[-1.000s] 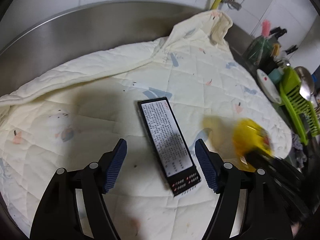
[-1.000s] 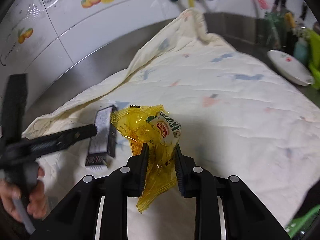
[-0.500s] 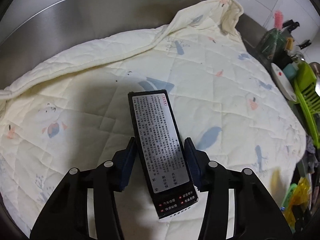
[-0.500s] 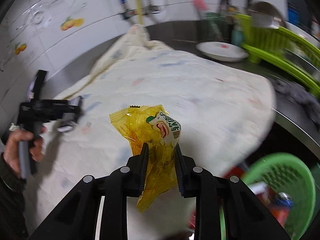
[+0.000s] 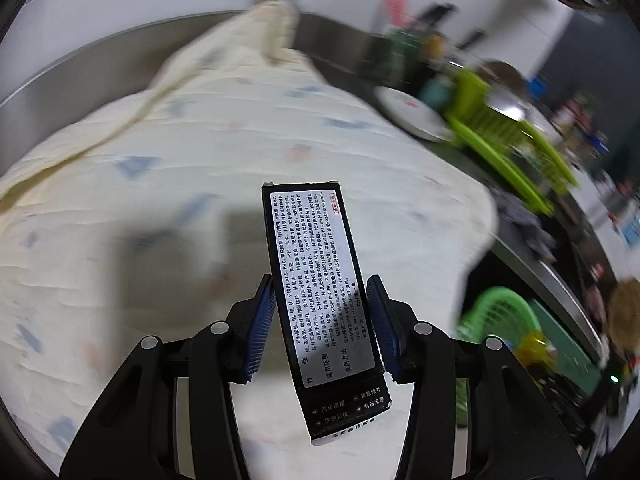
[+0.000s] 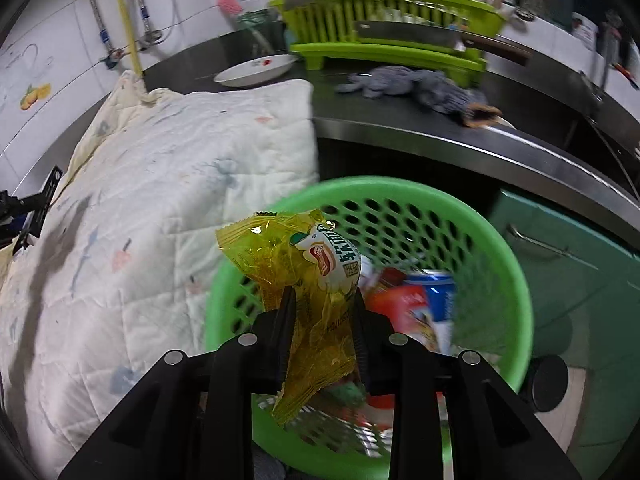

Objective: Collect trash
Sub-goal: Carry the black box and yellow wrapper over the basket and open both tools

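The quilted cloth (image 6: 132, 216) ends at mid-frame, just beside the green perforated basket (image 6: 404, 208) at lower right. The right gripper (image 6: 322, 330) pinches a crinkled yellow snack wrapper (image 6: 296, 272) over that basket. Only the left view shows the left gripper (image 5: 322, 320) clamping a black printed box (image 5: 320, 280).

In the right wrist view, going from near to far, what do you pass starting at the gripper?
right gripper holding the yellow wrapper → green basket → counter edge → grey rag → green dish rack
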Tool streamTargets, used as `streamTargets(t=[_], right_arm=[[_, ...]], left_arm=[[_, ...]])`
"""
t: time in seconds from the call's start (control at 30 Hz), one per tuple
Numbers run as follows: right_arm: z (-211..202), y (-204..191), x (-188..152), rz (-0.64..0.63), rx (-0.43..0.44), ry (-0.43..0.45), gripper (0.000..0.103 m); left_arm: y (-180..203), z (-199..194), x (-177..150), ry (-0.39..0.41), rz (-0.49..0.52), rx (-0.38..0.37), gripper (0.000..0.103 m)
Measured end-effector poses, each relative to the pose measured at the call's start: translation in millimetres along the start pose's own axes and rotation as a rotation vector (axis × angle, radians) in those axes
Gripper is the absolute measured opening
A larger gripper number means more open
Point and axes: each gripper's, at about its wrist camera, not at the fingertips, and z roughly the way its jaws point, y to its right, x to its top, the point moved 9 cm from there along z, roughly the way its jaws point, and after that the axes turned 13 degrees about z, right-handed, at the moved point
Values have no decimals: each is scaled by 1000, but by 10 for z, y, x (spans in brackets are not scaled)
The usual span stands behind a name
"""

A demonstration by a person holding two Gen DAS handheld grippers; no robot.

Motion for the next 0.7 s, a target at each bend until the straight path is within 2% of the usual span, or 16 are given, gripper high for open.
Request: streamTargets(t=[0.03, 0.13, 0.37, 0.47, 0.6, 0.7], right_arm=[[-31, 71, -26, 12, 0, 1, 31], [-116, 192, -84, 36, -1, 15, 52], [-283, 318, -110, 70, 15, 43, 54], [-397, 364, -136, 79, 19, 64, 59], [-485, 410, -195, 89, 17, 77, 60], [-515, 430, -240, 87, 14, 76, 62]], left_arm=[[163, 8, -12, -1, 20, -23, 46], [598, 50, -44, -6, 83, -73, 46], [1460, 186, -195, -34, 198, -178, 46], [1849, 353, -311, -77, 254, -229, 47], [2214, 602, -451, -133, 303, -270, 48], [2390, 720, -538, -161, 330, -274, 51]])
